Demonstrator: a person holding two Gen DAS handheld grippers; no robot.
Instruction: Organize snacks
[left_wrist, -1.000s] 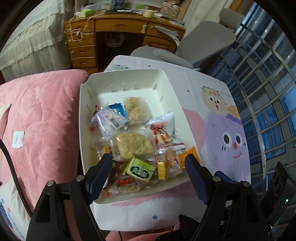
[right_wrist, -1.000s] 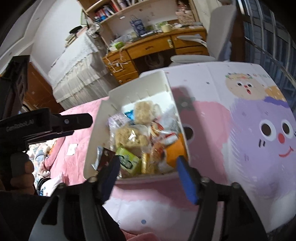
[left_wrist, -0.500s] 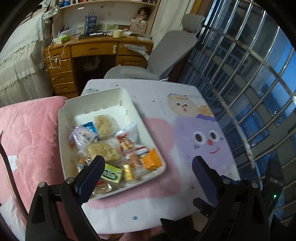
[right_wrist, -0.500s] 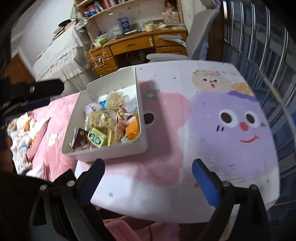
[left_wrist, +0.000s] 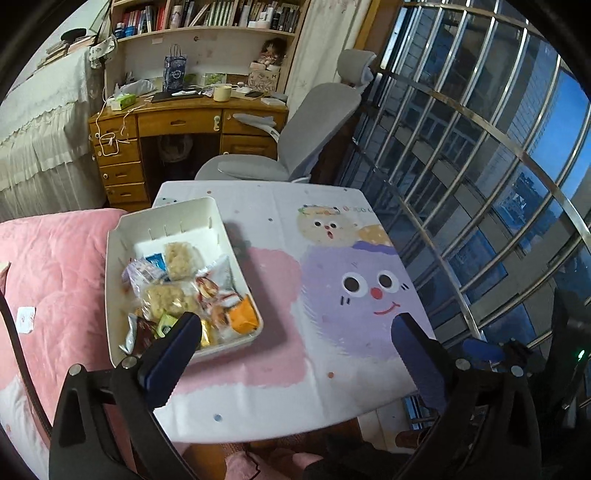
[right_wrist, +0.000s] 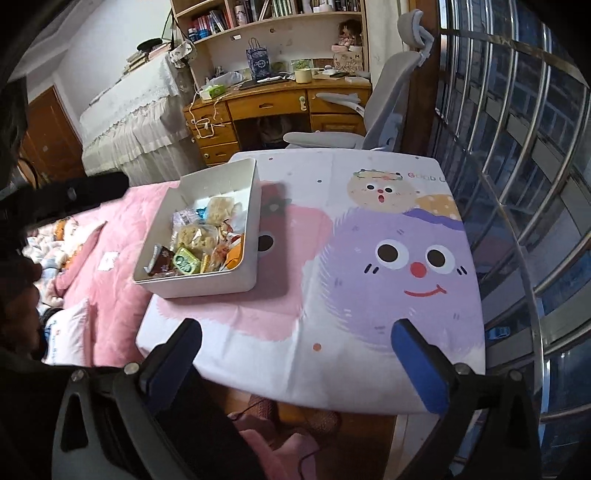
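Note:
A white bin (left_wrist: 162, 225) (right_wrist: 236, 177) sits at the left edge of the small table (left_wrist: 280, 391) (right_wrist: 332, 354). It holds several wrapped snacks: rice cakes (left_wrist: 179, 254) (right_wrist: 219, 208), a green packet (right_wrist: 186, 261), an orange packet (left_wrist: 242, 315) and others. My left gripper (left_wrist: 295, 339) is open and empty, raised above the table's near edge, right of the bin. My right gripper (right_wrist: 297, 345) is open and empty, held above the table's near edge. The left gripper's body (right_wrist: 74, 194) shows dark at the left of the right wrist view.
The table wears a cartoon cloth with a purple face (left_wrist: 365, 291) (right_wrist: 410, 258). A pink quilted bed (left_wrist: 55, 266) (right_wrist: 107, 266) lies left of the table. A grey office chair (left_wrist: 291, 140) and wooden desk (left_wrist: 177, 122) stand behind. A barred window (left_wrist: 480, 166) runs along the right.
Both grippers have pulled up and back from the bin and opened wider. The bin and snacks look smaller and sit further left in both views.

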